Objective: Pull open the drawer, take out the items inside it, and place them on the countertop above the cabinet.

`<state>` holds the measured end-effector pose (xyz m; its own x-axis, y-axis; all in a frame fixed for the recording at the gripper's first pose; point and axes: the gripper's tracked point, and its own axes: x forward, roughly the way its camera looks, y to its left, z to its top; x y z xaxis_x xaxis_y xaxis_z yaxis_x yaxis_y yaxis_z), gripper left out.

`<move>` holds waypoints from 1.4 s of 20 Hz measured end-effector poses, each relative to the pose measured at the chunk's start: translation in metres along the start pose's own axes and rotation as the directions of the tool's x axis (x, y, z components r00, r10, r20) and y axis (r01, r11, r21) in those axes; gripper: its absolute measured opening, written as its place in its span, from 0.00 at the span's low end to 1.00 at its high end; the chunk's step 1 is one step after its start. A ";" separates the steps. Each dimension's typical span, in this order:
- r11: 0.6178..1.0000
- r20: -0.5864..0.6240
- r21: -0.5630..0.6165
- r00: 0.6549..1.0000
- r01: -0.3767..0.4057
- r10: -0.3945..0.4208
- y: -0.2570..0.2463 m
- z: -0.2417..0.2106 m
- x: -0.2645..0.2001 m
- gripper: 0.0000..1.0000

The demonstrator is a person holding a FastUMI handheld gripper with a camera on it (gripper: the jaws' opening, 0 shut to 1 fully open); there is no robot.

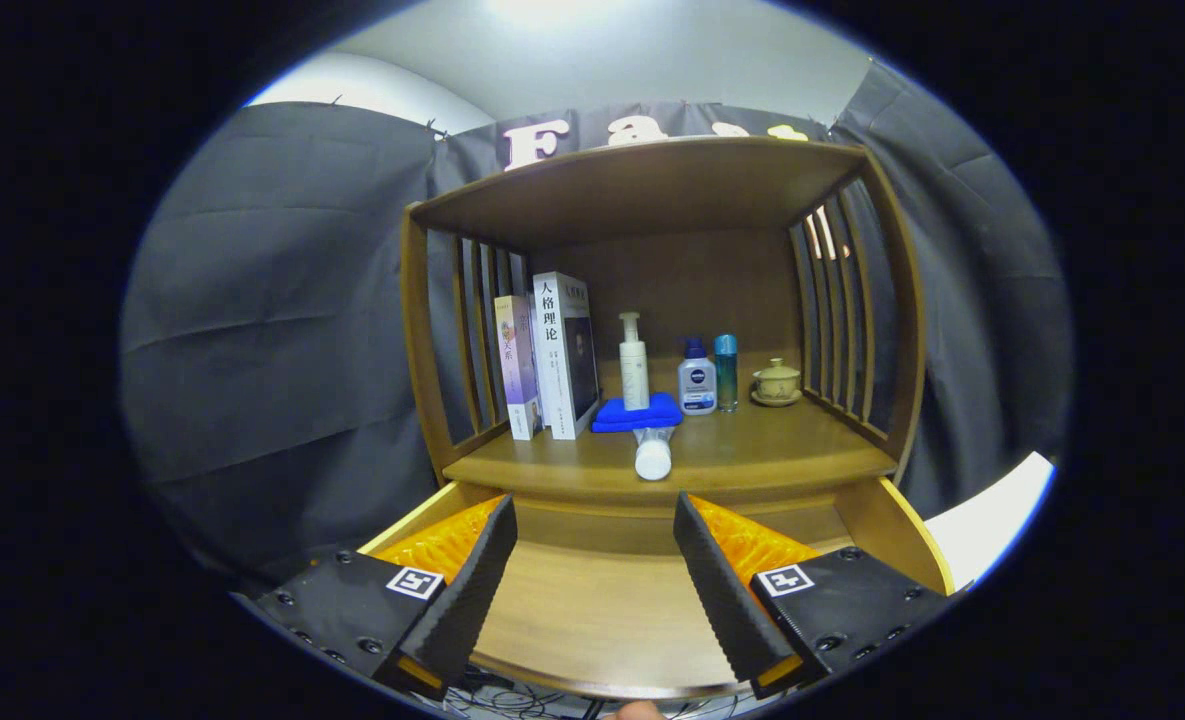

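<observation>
**A:** Wooden cabinet (652, 200) stands against the dark cloth wall. Its countertop (752, 450) carries two books (552, 355) at one end, then a blue cloth (638, 415) with a pump bottle (633, 362) on it, two small bottles (709, 375) and a lidded cup (777, 382). A white tube (653, 452) lies on its side at the front edge, cap towards the drawer.

**B:** Drawer state?

**A:** Drawer (602, 610) is pulled out below the countertop. Its visible floor looks bare. The back strip under the countertop lip is in shadow, so nothing can be said of it.

**B:** Gripper?

**A:** Gripper (595, 585) hangs over the open drawer, fingers spread wide, nothing between them.

**B:** So the removal step looks close to done, judging by the bare floor. Risks from here?

**A:** Three noted. First, the tube sits at the lip and lies on its round side; a brush from a finger rising out of the drawer would likely roll it back in or off the front. Second, the countertop is crowded mid-span, so another item set near the pump bottle could topple it. Third, an item hidden in the shadowed back could be missed if the check is made from this angle alone.

**B:** Safest free spot?

**A:** Bare wood ahead of the lidded cup, apart from the tube.
</observation>
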<state>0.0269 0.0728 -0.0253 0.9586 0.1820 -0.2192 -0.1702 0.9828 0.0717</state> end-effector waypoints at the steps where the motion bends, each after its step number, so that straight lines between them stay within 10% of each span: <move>1: 1.000 0.022 -0.030 1.000 0.010 -0.009 0.001 -0.005 -0.007 0.98; 15: 0.999 0.094 -0.048 0.995 0.021 -0.016 0.019 -0.081 -0.092 0.99; 28: 0.991 -0.098 -0.120 0.992 0.066 -0.078 -0.001 -0.184 -0.073 1.00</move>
<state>-0.0847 0.0648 -0.1886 0.9418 0.1067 -0.3187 -0.1326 0.9893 -0.0606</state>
